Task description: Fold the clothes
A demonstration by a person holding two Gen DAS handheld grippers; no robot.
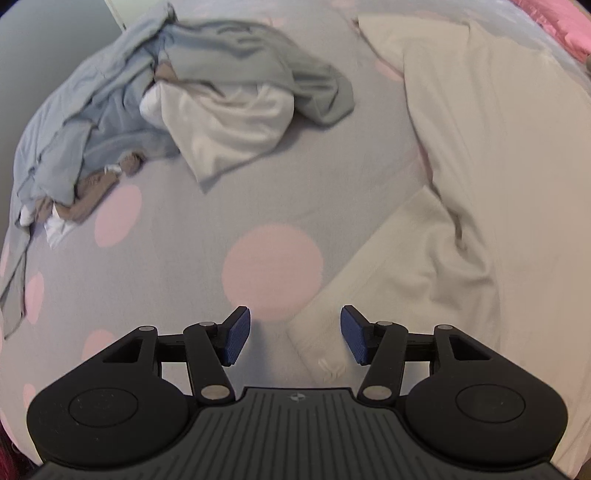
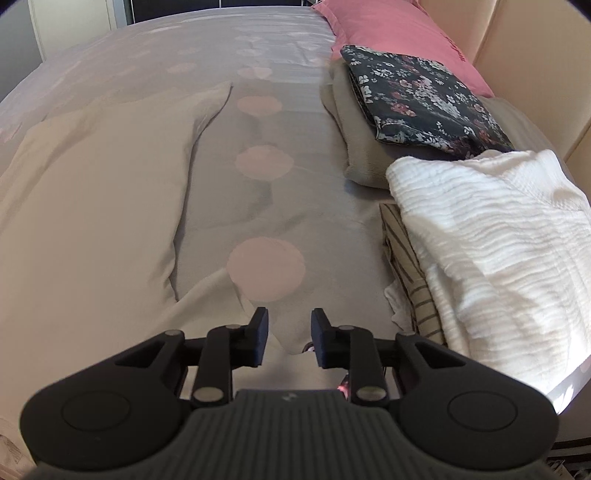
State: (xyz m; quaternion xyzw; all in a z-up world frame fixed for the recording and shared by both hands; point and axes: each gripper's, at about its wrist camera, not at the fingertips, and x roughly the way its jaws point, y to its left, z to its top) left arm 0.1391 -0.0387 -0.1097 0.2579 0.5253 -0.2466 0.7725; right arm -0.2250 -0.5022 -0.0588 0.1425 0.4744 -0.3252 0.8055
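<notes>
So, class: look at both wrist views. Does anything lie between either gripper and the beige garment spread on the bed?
Nothing visible does. The left gripper hangs open right over a corner of the beige garment; the right gripper is open with the garment's edge between its fingers. The unfolded pile and folded stack lie off to the sides.

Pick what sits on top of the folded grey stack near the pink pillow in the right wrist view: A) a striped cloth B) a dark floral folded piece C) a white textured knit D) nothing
B: the dark floral folded piece lies on the grey stack, just in front of the pink pillow; the white textured knit sits on a separate pile nearer the camera.
</notes>
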